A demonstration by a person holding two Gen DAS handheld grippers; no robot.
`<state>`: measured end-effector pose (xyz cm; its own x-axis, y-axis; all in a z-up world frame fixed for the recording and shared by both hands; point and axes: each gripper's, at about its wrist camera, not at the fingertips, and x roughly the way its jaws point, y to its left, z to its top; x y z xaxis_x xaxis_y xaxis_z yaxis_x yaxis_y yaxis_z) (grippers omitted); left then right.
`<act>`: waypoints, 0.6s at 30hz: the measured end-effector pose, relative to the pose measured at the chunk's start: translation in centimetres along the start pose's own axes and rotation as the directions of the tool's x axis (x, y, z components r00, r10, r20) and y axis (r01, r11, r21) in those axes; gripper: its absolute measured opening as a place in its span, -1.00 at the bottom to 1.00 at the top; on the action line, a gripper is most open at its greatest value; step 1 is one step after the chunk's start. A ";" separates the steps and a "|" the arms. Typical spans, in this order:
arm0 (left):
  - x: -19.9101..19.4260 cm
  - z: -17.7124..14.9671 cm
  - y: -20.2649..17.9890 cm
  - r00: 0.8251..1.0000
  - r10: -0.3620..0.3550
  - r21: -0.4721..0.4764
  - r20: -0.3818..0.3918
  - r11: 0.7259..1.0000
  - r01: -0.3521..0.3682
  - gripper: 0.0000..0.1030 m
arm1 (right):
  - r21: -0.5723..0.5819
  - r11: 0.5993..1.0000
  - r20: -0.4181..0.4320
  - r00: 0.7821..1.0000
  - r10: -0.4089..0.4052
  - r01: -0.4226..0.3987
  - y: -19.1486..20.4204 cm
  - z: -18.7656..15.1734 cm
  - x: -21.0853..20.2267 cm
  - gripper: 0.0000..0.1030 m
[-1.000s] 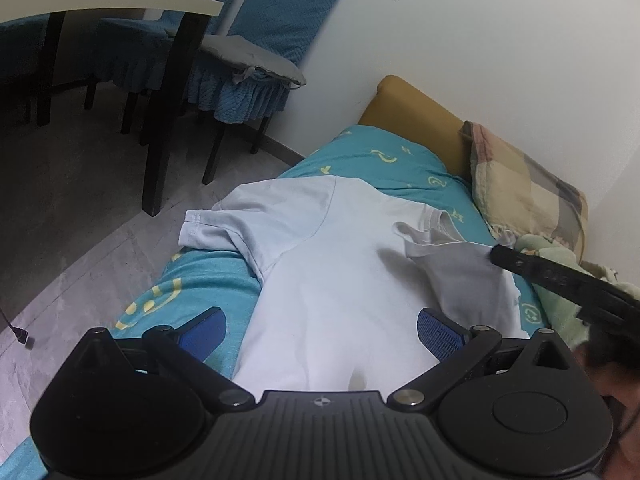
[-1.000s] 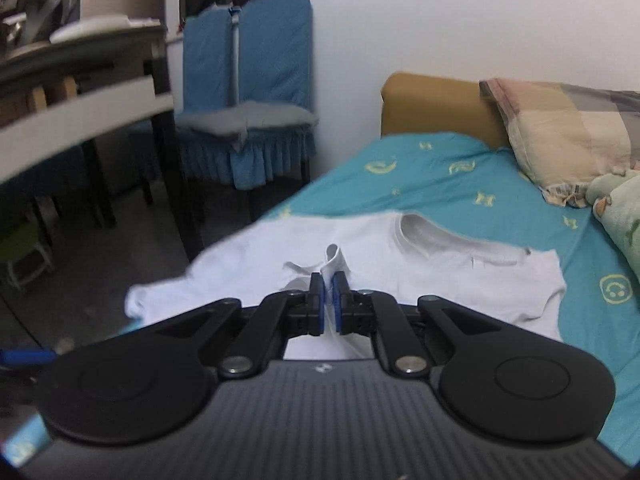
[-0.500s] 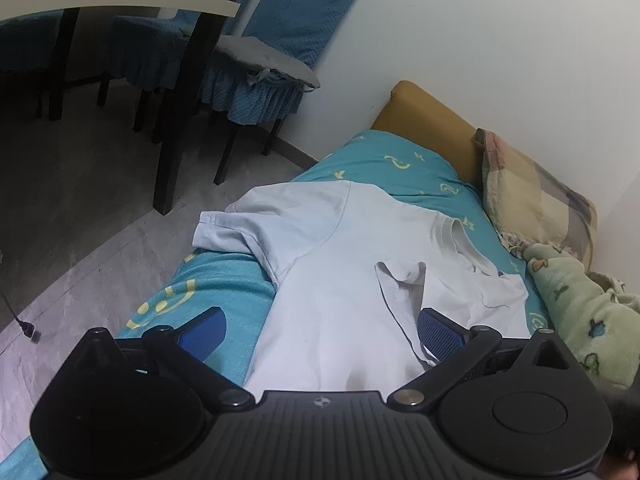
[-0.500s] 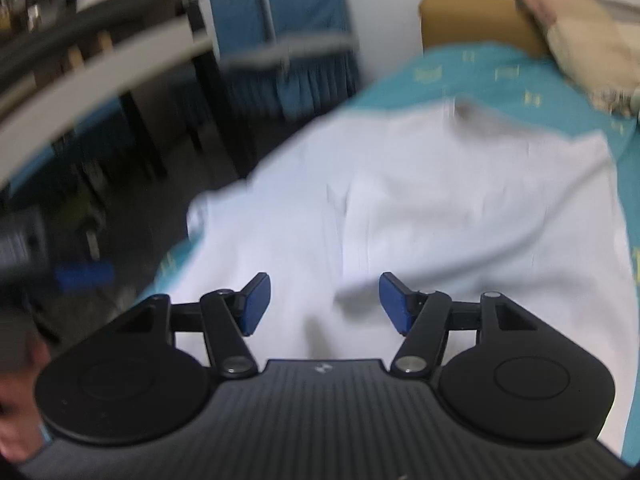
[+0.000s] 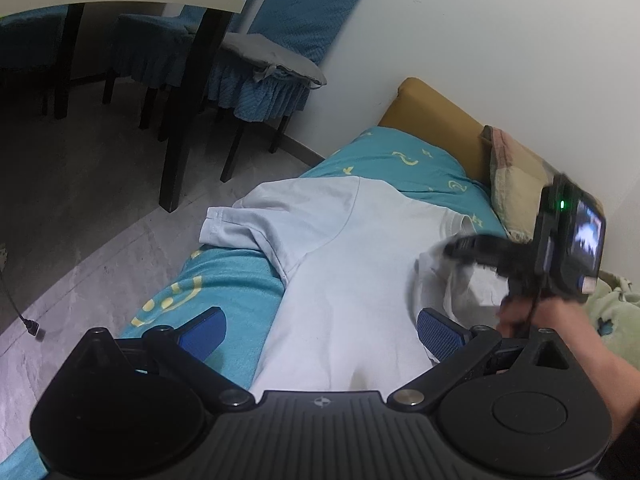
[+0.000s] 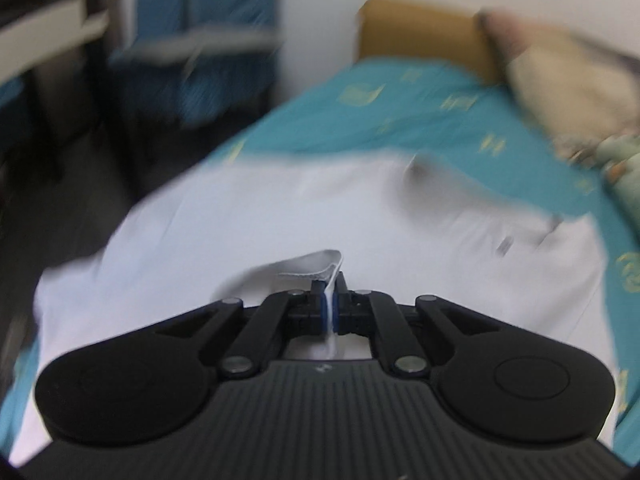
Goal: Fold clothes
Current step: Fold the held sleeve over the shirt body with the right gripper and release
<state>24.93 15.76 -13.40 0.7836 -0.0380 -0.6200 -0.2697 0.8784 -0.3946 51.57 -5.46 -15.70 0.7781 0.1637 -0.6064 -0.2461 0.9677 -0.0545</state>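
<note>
A white T-shirt lies spread on the teal bed sheet, one sleeve hanging toward the bed's left edge. My left gripper is open and empty, low over the shirt's lower part. My right gripper is shut on a fold of the white shirt and holds it lifted over the shirt body; that view is blurred by motion. In the left wrist view the right gripper shows at the right, pinching the folded-in right sleeve.
A checked pillow and a green blanket lie at the head of the bed, by the ochre headboard. Blue-covered chairs and a dark table leg stand on the grey floor to the left.
My right gripper, open half a second ago, has shut on a fold of the shirt and lifted it. The left gripper has hardly moved and stays open.
</note>
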 end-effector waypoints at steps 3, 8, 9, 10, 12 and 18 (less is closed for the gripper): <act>0.2 -0.2 -0.4 1.000 0.007 0.028 0.005 1.000 -0.007 0.99 | 0.017 0.996 0.107 0.991 -0.086 0.084 -0.9 2.3 0.8 -0.90; 0.8 -0.5 -0.9 1.000 0.022 0.078 0.008 0.997 -0.022 0.99 | 0.094 0.988 0.076 0.988 -0.133 0.126 -2.0 4.0 3.8 -0.85; 0.8 -0.6 -0.9 1.000 0.025 0.088 0.010 0.996 -0.026 0.99 | 0.122 0.987 0.059 0.991 -0.117 0.109 -2.3 3.8 4.1 -0.81; 0.9 -0.6 -1.0 1.000 0.028 0.097 0.014 0.995 -0.029 0.99 | 0.154 0.984 0.043 0.995 -0.093 0.085 -2.6 3.7 4.3 -0.68; 0.9 -0.6 -1.1 0.999 0.027 0.112 0.019 0.993 -0.029 0.99 | 0.205 0.978 0.035 0.999 -0.037 0.029 -3.2 3.0 3.9 0.24; 0.4 -0.6 -1.5 0.999 0.008 0.159 0.038 0.987 -0.014 0.99 | 0.221 0.975 0.134 0.991 -0.003 -0.027 -3.9 0.8 -2.2 0.83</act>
<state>25.31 14.12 -13.43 0.8021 -0.0126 -0.5970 -0.1884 0.9434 -0.2730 51.27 -9.47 -13.53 0.8491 0.1846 -0.4949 -0.1325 0.9814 0.1387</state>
